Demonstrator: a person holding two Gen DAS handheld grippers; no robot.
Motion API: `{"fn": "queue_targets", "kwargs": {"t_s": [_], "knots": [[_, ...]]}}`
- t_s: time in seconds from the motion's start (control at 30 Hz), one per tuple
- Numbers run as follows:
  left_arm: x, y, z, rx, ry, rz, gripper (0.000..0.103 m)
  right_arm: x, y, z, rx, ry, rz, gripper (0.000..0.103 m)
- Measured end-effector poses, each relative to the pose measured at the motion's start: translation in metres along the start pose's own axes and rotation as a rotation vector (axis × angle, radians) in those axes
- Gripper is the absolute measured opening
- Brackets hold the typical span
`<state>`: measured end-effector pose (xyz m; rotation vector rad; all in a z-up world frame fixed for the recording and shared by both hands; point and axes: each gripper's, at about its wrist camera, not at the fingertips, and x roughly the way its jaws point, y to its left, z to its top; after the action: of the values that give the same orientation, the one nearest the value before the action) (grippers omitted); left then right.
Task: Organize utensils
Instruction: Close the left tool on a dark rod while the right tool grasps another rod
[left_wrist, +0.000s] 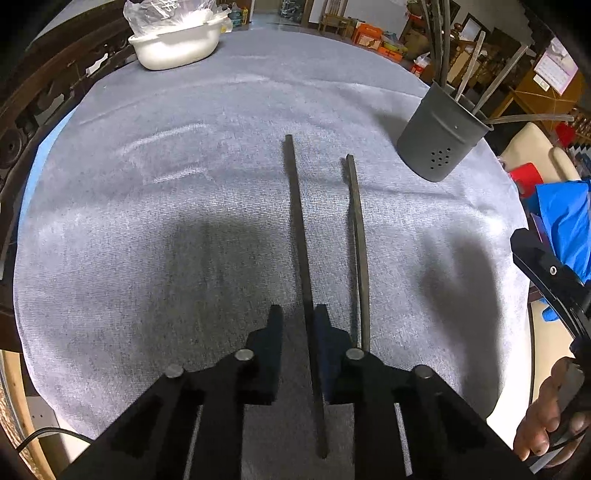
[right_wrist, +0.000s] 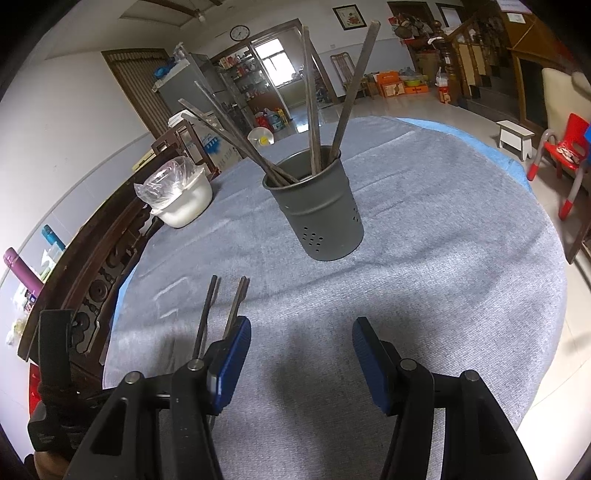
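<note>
Dark chopstick (left_wrist: 301, 266) lies between the spread fingers of the left gripper (left_wrist: 297, 325), on the grey cloth (left_wrist: 147, 221).

It runs straight forward from the claw, close to the right finger; whether that finger touches it is hard to tell. A second chopstick (left_wrist: 358, 236) lies just right of it, outside the fingers. Ahead and to the right stands the grey holder (left_wrist: 439, 140) with several chopsticks (right_wrist: 314, 110) inside. The right gripper (right_wrist: 301, 332) is wide open and holds nothing, with the holder in front of it. A white bowl (left_wrist: 173, 46) sits far ahead on the left.
</note>
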<state>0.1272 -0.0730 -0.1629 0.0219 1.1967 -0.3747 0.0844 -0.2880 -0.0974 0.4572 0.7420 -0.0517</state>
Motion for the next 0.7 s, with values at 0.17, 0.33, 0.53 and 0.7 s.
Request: {"fn": "queue_targets", "kwargs": {"t_s": [0.17, 0.33, 0.53, 0.7], "knots": [[-0.010, 0.007, -0.010, -0.011, 0.011, -0.028, 0.012, -0.002, 0.002, 0.000, -0.005, -0.001, 0.001, 0.061], [-0.021, 0.015, -0.014, -0.026, 0.004, -0.039, 0.012, 0.000, 0.008, -0.001, -0.016, 0.019, 0.010, 0.061], [-0.031, 0.023, -0.010, -0.045, -0.020, -0.039, 0.012, 0.019, 0.026, 0.004, -0.051, 0.107, 0.056, 0.061], [-0.037, 0.029, -0.010, -0.056, -0.038, -0.012, 0.012, 0.054, 0.056, 0.004, -0.096, 0.245, 0.115, 0.041]]}}
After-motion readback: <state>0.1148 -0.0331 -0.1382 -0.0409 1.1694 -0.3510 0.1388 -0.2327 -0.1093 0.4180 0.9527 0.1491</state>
